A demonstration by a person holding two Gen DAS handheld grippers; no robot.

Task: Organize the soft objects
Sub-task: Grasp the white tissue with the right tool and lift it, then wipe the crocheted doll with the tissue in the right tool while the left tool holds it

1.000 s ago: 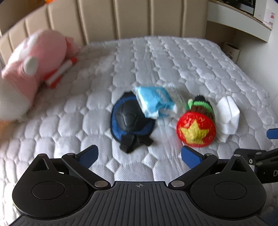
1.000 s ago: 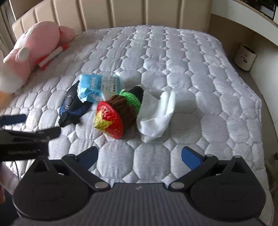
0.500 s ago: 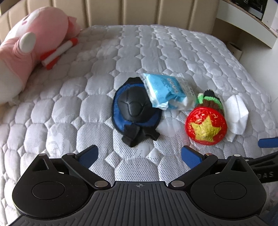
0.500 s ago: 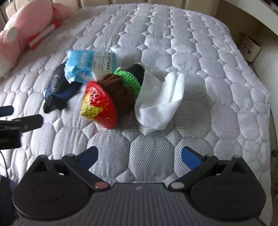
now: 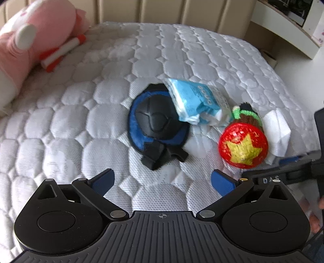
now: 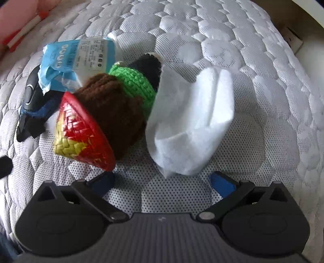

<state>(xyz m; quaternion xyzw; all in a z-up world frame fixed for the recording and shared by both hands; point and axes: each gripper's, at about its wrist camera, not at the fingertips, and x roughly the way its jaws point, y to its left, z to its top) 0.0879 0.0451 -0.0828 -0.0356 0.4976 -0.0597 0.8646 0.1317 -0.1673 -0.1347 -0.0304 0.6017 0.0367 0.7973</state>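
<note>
A: Plush [image 5: 30,40], pink, biggest of the soft things, lies at the far left of the bed [image 5: 182,50], against the headboard [image 5: 182,12], with a red-and-white marker [image 5: 60,52] beside it.

B: And the pile in the middle?

A: Four pieces, packed close. Largest is the blue-and-black pad [image 5: 156,125], straps toward the camera. A blue pack [image 5: 196,103] overlaps its far right edge. Right of that lies a doll [image 6: 105,113], on its side, red hat with a yellow star facing the left camera, brown hair, green collar. A white tissue [image 6: 192,129] touches the doll's right side.

B: The claws?

A: Left claw [image 5: 162,182] hangs spread wide above the bed, just short of the pad's straps, gripping nothing. Right claw [image 6: 162,182] is spread too, low over the bed, its tips just short of the tissue's near corner and the hat's rim, empty as well.
</note>
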